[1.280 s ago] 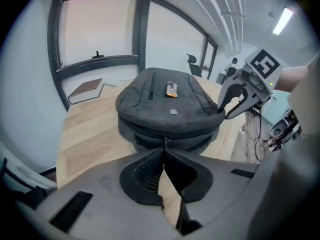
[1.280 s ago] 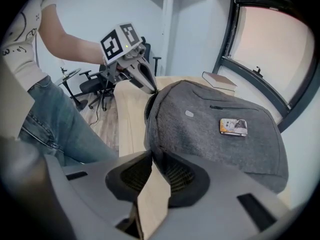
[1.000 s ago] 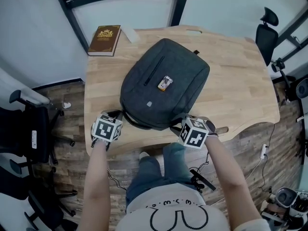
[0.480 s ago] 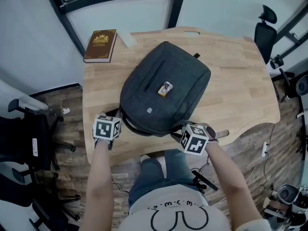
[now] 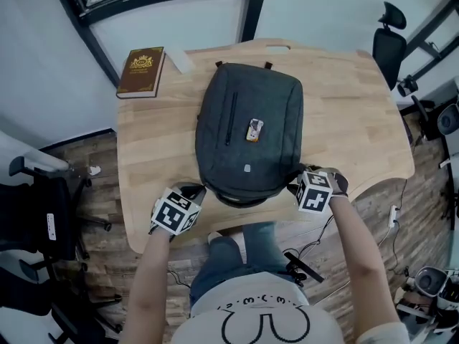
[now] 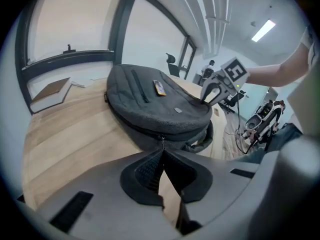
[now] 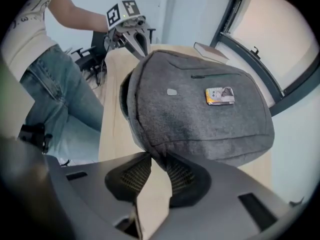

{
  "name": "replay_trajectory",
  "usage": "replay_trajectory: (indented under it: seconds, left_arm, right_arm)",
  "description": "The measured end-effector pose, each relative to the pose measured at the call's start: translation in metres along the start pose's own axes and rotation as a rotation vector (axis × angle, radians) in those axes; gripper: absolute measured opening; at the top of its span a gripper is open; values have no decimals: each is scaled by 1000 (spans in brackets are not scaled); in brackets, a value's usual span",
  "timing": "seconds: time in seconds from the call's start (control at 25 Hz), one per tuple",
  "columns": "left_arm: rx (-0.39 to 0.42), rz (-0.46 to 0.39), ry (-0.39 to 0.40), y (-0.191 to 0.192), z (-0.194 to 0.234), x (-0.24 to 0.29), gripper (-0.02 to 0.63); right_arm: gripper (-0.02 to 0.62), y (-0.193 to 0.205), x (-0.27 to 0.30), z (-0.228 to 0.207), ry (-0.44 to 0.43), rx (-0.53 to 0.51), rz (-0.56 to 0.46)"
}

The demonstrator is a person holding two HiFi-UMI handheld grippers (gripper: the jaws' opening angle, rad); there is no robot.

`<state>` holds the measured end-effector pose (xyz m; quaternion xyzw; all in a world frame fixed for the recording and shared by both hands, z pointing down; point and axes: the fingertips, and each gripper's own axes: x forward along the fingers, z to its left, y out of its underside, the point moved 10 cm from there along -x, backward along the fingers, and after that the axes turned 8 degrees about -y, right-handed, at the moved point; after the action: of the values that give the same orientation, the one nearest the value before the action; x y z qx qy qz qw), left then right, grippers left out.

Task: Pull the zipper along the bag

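A dark grey backpack (image 5: pixel 249 138) lies on the wooden table (image 5: pixel 358 120), its bottom end toward me. My left gripper (image 5: pixel 192 195) is at its near-left corner, shut on the thin zipper pull (image 6: pixel 161 142) that hangs from the side zip. At the near-right corner my right gripper (image 5: pixel 297 183) pinches a fold of the backpack's fabric (image 7: pixel 156 156); its jaws are opening, with the fabric still between the pads. Each gripper shows in the other's view: the right gripper (image 6: pixel 212 91) and the left gripper (image 7: pixel 131 34).
A brown book (image 5: pixel 141 71) lies at the table's far left corner, a white slip (image 5: pixel 181 61) beside it. A small orange tag (image 5: pixel 253 129) sits on the bag's front. Office chairs (image 5: pixel 43 192) stand to the left and at the far right (image 5: pixel 389 43).
The backpack has swung from slanting to lying straight away from me. Both grippers moved right with its near corners, the left one also nearer to me.
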<state>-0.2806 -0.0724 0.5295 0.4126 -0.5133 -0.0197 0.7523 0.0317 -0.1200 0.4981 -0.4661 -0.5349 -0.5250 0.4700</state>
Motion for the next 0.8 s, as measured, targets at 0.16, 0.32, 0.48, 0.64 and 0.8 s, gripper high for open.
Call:
replay_trajectory:
  seconds: [0.16,0.32,0.48,0.64,0.8]
  left_arm:
    - [3,-4,73,-8,-31,17,15]
    - [-1,-6,105,-15,-46,25,15]
    - [-20,6,141,-17,-52,29,15]
    - [39,20,212,-29,-74,44,15]
    - [126,-1,298,-46,-115,70,15]
  right_arm:
    - [147,25,-5,-25,10,-55,112]
    - [149,39,-8,-37,-4,-119,151]
    - [163,43,-15,-35,59,-140,166]
    - [265,54,-41,-29,92,76,36]
    - [416,55,-68,-12,51,336,-252]
